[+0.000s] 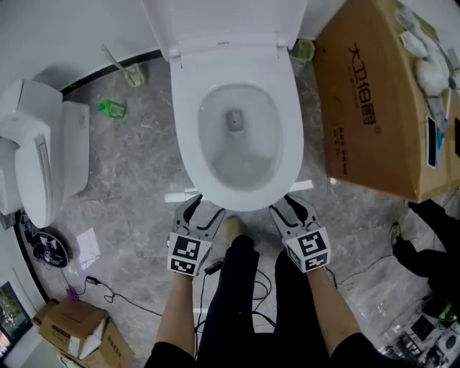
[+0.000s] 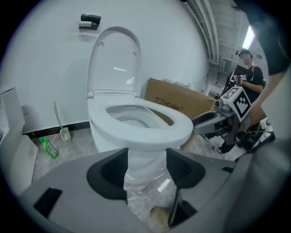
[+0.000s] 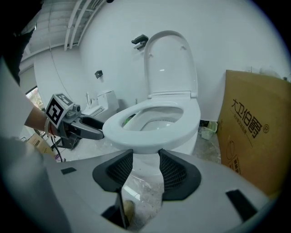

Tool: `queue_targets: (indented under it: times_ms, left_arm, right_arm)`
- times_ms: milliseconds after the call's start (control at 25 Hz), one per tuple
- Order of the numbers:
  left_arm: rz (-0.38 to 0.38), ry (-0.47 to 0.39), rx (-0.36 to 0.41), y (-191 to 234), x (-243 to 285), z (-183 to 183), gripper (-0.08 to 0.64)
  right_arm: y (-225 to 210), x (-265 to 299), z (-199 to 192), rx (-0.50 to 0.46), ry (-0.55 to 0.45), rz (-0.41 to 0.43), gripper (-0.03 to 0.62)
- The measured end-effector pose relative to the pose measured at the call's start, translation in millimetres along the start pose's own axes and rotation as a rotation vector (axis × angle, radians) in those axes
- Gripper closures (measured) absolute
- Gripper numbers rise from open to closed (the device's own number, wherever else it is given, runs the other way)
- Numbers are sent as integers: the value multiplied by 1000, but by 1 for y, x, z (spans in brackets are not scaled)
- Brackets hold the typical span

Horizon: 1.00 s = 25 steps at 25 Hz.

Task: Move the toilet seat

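Left gripper (image 1: pixel 202 213) above grey marbled floor (image 1: pixel 122 205)

White toilet seat (image 1: pixel 188 136), white lid (image 1: pixel 223 21), grey marbled floor (image 1: pixel 129 194), brown cardboard box (image 1: pixel 366 108) with black print, green bottle (image 1: pixel 111 109), possibly translucent, left gripper (image 1: pixel 201 208) and right gripper (image 1: pixel 290 206) grey with black pads, black-and-white square markers, black trousers (image 1: pixel 237 302).

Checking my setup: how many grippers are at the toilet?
2. The left gripper is below the seat's front rim on the left, the right gripper below it on the right, both open. None seems hidden.
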<state>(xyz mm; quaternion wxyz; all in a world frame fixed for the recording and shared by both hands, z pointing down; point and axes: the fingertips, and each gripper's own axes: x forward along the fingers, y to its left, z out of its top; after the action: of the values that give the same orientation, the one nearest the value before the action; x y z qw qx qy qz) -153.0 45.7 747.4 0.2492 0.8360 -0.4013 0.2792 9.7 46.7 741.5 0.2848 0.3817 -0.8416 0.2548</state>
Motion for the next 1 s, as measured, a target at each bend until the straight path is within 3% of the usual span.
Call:
queue_targets:
  times_ms: [720,1000]
  left_arm:
    - [-67,-129,-120,1,-60,104,295]
    - [-67,-127,-151,4,-70,128,295]
  right_arm:
    - [9,-63,111,23,-149,-28,413]
    - [7,-71,136,54,-188,-10,411]
